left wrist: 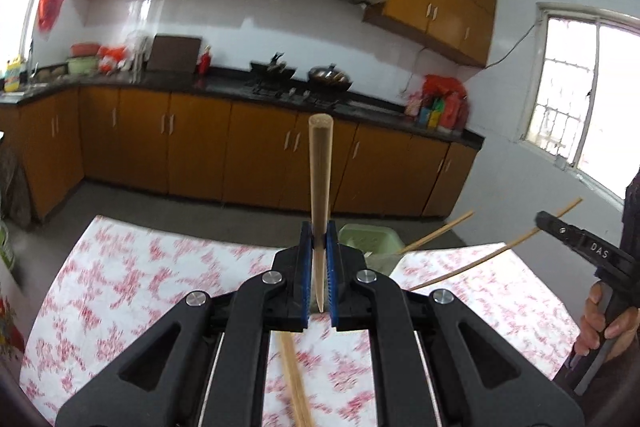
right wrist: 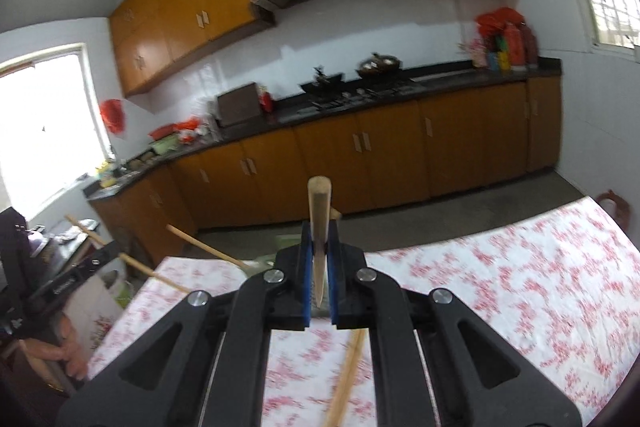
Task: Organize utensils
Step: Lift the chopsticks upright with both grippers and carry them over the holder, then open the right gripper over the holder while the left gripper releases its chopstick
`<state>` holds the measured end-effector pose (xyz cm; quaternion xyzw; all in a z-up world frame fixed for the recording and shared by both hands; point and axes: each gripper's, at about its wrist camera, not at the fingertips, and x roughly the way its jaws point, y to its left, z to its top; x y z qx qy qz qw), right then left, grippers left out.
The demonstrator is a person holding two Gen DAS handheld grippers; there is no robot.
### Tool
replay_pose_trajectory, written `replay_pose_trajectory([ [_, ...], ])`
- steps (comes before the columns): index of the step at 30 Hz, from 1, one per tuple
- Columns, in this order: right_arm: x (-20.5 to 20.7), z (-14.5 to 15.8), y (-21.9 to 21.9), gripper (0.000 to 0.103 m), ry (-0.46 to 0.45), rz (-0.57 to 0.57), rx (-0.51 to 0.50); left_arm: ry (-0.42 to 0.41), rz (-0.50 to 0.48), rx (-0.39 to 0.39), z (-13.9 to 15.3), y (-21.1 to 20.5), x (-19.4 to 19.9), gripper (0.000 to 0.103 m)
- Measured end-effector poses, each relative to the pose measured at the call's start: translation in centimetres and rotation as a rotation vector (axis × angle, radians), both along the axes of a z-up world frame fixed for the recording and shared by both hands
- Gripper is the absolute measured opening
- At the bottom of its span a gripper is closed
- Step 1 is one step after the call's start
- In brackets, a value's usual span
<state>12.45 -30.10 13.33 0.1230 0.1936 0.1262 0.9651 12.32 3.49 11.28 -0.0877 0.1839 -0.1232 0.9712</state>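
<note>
My left gripper [left wrist: 319,239] is shut on a wooden chopstick [left wrist: 320,171] that stands upright between the blue pads, thick end up. My right gripper [right wrist: 319,241] is shut on another wooden chopstick [right wrist: 319,215], also upright. Both are held above a table with a red-flowered cloth [left wrist: 160,287]. Behind the left fingers stands a pale green holder [left wrist: 366,239] with two chopsticks [left wrist: 438,231] leaning out to the right. A loose chopstick [left wrist: 294,379] lies on the cloth under the left gripper; one also lies under the right gripper [right wrist: 348,375]. The right gripper's body shows in the left view [left wrist: 580,243].
The flowered table [right wrist: 520,287] stretches right in the right wrist view. Orange kitchen cabinets [left wrist: 240,147] and a dark counter with a stove and wok [left wrist: 330,77] stand beyond the floor. Windows are at both sides.
</note>
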Motion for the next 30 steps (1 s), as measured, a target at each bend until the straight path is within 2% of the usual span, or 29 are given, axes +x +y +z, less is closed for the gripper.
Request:
replay_pose_trajectory([
  [3,0.2,1.6,0.8,0.008,-0.053,0.008,0.007,-0.055,0.017,-0.016,1.6,-0.8,0.1,0.007],
  [8,2.2,2.6,1.5,0.008,-0.094,-0.004,0.047,-0.12,0.066,-0.073,3.5,-1.8,2.0,0.007],
  [12,3.4,3.0,2.2,0.008,-0.136,-0.03,0.06,-0.112,0.081,-0.076,3.2,-2.6,3.9,0.007],
  [17,5.8,2.9,3.1,0.008,-0.179,-0.076,0.039,-0.057,0.083,-0.066,1.3,-3.3,5.5,0.007],
  [25,10.2,-0.5,4.5,0.008,-0.087,-0.085,0.03,-0.007,0.067,-0.012,-0.6,-4.3,7.1,0.007],
  [30,11.2,-2.2,5.0,0.008,-0.046,-0.078,0.015,0.034,0.066,-0.013,-1.9,-4.2,8.3,0.007],
])
